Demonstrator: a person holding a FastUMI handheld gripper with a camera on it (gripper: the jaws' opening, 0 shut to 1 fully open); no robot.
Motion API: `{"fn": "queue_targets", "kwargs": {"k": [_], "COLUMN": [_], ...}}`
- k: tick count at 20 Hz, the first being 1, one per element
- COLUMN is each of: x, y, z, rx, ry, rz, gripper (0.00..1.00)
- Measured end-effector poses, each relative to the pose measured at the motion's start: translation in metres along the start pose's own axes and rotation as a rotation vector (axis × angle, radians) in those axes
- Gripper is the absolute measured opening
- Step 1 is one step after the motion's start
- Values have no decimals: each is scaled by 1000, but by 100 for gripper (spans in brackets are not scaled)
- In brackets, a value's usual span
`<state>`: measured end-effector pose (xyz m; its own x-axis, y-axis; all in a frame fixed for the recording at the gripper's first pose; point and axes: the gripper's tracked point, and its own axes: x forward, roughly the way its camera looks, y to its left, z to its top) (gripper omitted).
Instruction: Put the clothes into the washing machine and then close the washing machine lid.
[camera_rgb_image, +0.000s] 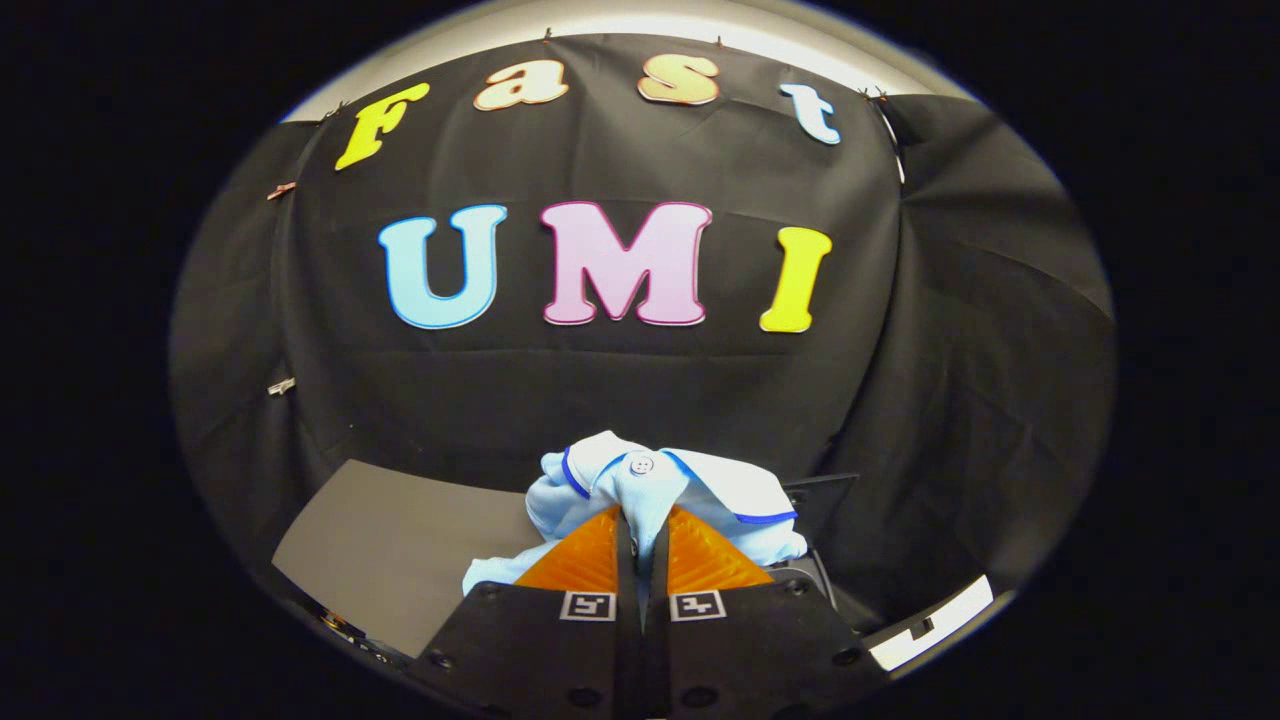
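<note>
Between the two fingers (642, 535) of the gripper, in the gripper view, a piece of light blue clothing (660, 495) is clamped: the fingers stand almost together, with only a thin fold of the cloth pressed between their pads. The clothing bunches up just above and ahead of the fingertips, and it spreads out to both sides of them. It has a darker blue trim (765, 517) along its edges and one small pale button (641, 464) that sits just beyond the fingertips. A part of the cloth hangs down beside the left finger. Beyond the fingers on the left side lies a flat grey panel (400, 545), tilted in the view; I cannot tell if it is the washing machine lid or a tabletop. Whether the clothing touches this panel or is lifted above it, I cannot tell. Behind everything hangs the black cloth wall (600, 390) of the booth.
</note>
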<state>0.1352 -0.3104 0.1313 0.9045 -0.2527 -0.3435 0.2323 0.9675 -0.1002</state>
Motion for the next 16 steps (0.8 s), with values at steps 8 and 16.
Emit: {"fn": "queue_targets", "kwargs": {"k": [8, 16], "x": [36, 83], "y": [-79, -106], "z": [-25, -104], "rx": [2, -56], "ry": [38, 146], "rz": [-77, -69], "gripper": [5, 5]}}
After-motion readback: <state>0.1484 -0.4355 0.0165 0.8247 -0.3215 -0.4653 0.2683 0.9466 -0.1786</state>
